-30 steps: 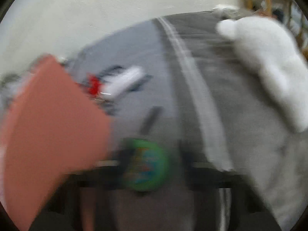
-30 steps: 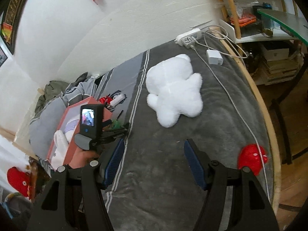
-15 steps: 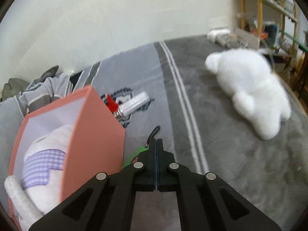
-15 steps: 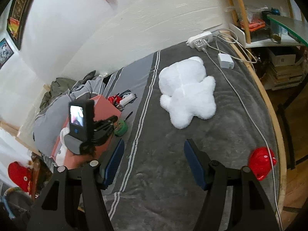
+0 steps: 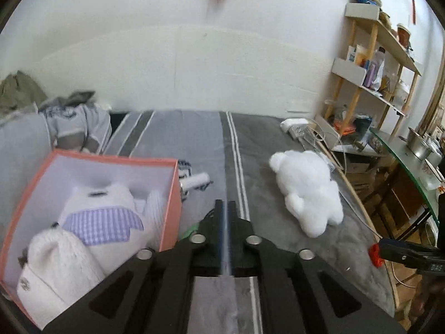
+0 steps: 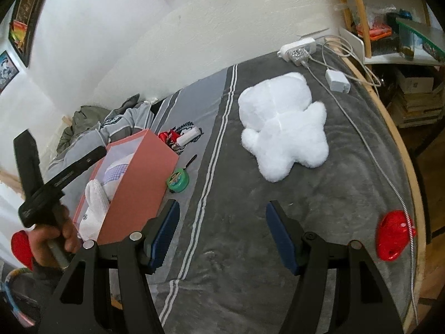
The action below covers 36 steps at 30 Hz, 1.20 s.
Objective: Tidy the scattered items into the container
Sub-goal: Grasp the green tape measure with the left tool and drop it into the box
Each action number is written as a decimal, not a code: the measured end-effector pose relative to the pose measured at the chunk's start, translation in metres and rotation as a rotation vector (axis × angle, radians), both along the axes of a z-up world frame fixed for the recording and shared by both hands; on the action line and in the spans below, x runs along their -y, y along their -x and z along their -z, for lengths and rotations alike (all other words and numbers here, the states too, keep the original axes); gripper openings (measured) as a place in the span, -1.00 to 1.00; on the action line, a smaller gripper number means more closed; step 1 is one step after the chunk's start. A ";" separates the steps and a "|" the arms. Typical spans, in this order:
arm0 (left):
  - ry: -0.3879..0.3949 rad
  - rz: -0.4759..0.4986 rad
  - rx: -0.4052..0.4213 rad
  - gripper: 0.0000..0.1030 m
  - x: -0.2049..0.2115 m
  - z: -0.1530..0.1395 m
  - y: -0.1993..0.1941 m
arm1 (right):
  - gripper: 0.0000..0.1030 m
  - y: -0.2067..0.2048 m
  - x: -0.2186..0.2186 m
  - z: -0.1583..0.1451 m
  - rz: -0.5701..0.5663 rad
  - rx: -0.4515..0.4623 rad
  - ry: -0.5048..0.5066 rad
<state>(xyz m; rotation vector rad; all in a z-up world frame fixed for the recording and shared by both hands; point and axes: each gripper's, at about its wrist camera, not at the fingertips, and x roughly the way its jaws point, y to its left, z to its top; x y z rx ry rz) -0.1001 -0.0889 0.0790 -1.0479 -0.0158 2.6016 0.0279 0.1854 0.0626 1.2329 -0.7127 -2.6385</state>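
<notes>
A pink box [image 5: 174, 194] [image 6: 144, 172] stands on the bed at the left, holding white plush toys [image 5: 94, 217]. A large white teddy bear [image 5: 308, 189] [image 6: 283, 122] lies on the grey blanket to the right. A green round tape [image 6: 178, 179] lies beside the box; only its green edge [image 5: 192, 229] shows in the left wrist view. A white tube [image 5: 194, 181] [image 6: 189, 137] and a red item [image 6: 165, 136] lie behind the box. A red toy [image 6: 395, 235] sits near the bed's right edge. My left gripper [image 5: 224, 208] is shut and empty, raised beside the box. My right gripper [image 6: 222, 222] is open and empty above the blanket.
A power strip [image 6: 297, 48], charger [image 6: 338, 80] and cables lie at the bed's far corner. Crumpled clothes [image 5: 72, 119] lie by the wall. Wooden shelves [image 5: 372, 64] and a glass table [image 5: 411, 164] stand to the right of the bed.
My left gripper let go of the green tape beside the box, shut, and rose up and back. My right gripper stayed open, drifting slightly.
</notes>
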 end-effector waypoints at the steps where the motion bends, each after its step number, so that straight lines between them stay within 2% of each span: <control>1: 0.025 -0.005 0.019 -0.34 -0.005 0.010 0.005 | 0.26 0.001 0.001 0.001 -0.001 0.005 0.005; 2: 0.044 -0.014 0.042 -0.01 -0.011 0.023 0.010 | 0.26 0.003 0.003 0.003 -0.004 0.009 0.015; 3: 0.054 -0.020 0.088 0.04 -0.020 0.042 0.017 | 0.26 0.005 0.006 0.004 -0.010 0.010 0.026; 5: 0.078 -0.036 0.204 0.05 -0.037 0.075 0.028 | 0.26 0.008 0.012 0.003 -0.026 0.007 0.024; 7: 0.099 -0.141 0.310 0.05 -0.043 0.105 0.033 | 0.26 0.009 0.017 0.001 -0.038 0.001 0.013; 9: 0.066 -0.261 0.411 0.05 -0.040 0.131 0.042 | 0.26 0.009 0.019 0.000 -0.047 -0.006 -0.005; 10: 0.058 -0.332 0.431 0.05 -0.036 0.140 0.047 | 0.26 0.010 0.018 -0.001 -0.048 -0.006 -0.010; 12: 0.043 -0.482 0.429 0.05 -0.027 0.149 0.058 | 0.26 0.011 0.015 -0.001 -0.043 -0.008 -0.015; 14: 0.005 -0.541 0.451 0.07 -0.027 0.157 0.071 | 0.26 0.011 0.010 0.001 -0.036 -0.004 -0.009; 16: -0.006 -0.574 0.432 0.14 -0.034 0.160 0.081 | 0.26 0.010 0.004 0.002 -0.029 -0.002 -0.003; 20: -0.010 -0.587 0.437 0.62 -0.048 0.168 0.096 | 0.26 0.005 -0.005 0.003 -0.030 0.005 -0.008; 23: 0.052 -0.587 0.423 0.71 -0.054 0.174 0.109 | 0.27 0.000 -0.012 0.005 -0.033 0.011 -0.023; 24: 0.060 -0.581 0.393 0.70 -0.058 0.174 0.109 | 0.27 -0.001 -0.014 0.007 -0.030 0.016 -0.029; 25: 0.065 -0.565 0.371 0.51 -0.061 0.173 0.108 | 0.27 -0.003 -0.017 0.010 -0.027 0.024 -0.034; 26: 0.082 -0.538 0.349 0.07 -0.064 0.172 0.108 | 0.27 -0.002 -0.019 0.012 -0.027 0.032 -0.036; 27: 0.107 -0.498 0.326 0.06 -0.069 0.168 0.107 | 0.27 -0.002 -0.021 0.015 -0.027 0.043 -0.040; 30: 0.051 -0.444 0.369 0.06 -0.066 0.161 0.103 | 0.27 -0.002 -0.024 0.015 -0.026 0.045 -0.045; 32: 0.025 -0.435 0.364 0.06 -0.060 0.149 0.092 | 0.27 -0.002 -0.024 0.011 -0.024 0.033 -0.047; 34: -0.043 -0.420 0.341 0.06 -0.056 0.124 0.076 | 0.27 0.000 -0.024 0.006 -0.019 0.017 -0.041; 36: -0.113 -0.390 0.278 0.06 -0.047 0.086 0.059 | 0.27 0.003 -0.023 0.006 -0.011 0.017 -0.032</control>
